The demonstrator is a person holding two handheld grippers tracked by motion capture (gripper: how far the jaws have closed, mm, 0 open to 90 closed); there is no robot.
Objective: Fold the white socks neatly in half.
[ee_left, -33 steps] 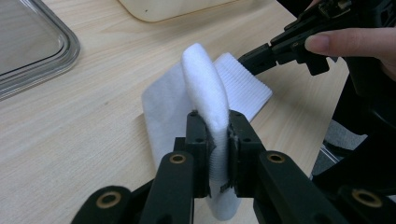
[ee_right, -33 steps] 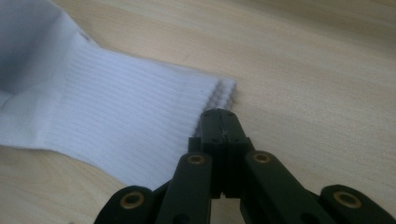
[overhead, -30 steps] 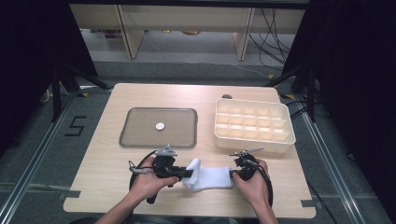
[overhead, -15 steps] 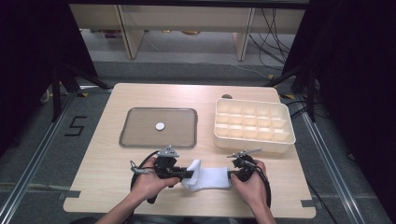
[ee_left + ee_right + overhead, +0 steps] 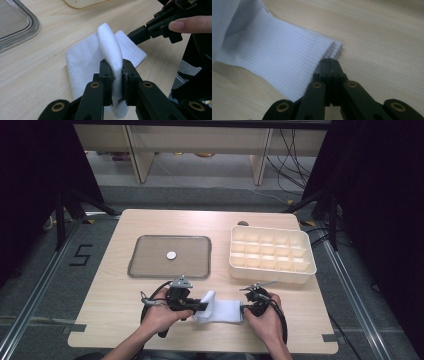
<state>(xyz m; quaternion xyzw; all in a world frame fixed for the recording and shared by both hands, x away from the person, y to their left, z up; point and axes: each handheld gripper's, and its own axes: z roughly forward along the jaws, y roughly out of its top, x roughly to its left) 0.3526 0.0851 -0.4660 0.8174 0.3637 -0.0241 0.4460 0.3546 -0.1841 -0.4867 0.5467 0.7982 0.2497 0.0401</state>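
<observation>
- The left gripper (image 5: 117,75) was clenched on a raised fold of the white sock (image 5: 110,47), the cloth standing up between its jaws while the rest of the sock lay flat on the table (image 5: 37,75) ahead of it.
- The right gripper (image 5: 329,65) had its jaws pressed fully together at the ribbed cuff (image 5: 287,57); whether any fabric was actually caught between them could not be told, since the cuff edge sat just at and beside the tips.
- From above, the sock (image 5: 220,309) stretched between the left gripper (image 5: 202,306) and the right gripper (image 5: 245,308), near the table's front edge.
- Compared with a second earlier, almost nothing had shifted: both hands sat in the same spots and the sock kept the same lifted corner on the left gripper's side.
- That pause suggested the fold was set up but not yet carried over; the next move probably called for bringing the lifted end across toward the cuff.
- The clear tray (image 5: 170,256) and the compartment box (image 5: 272,254) lay well beyond both grippers, untouched.
</observation>
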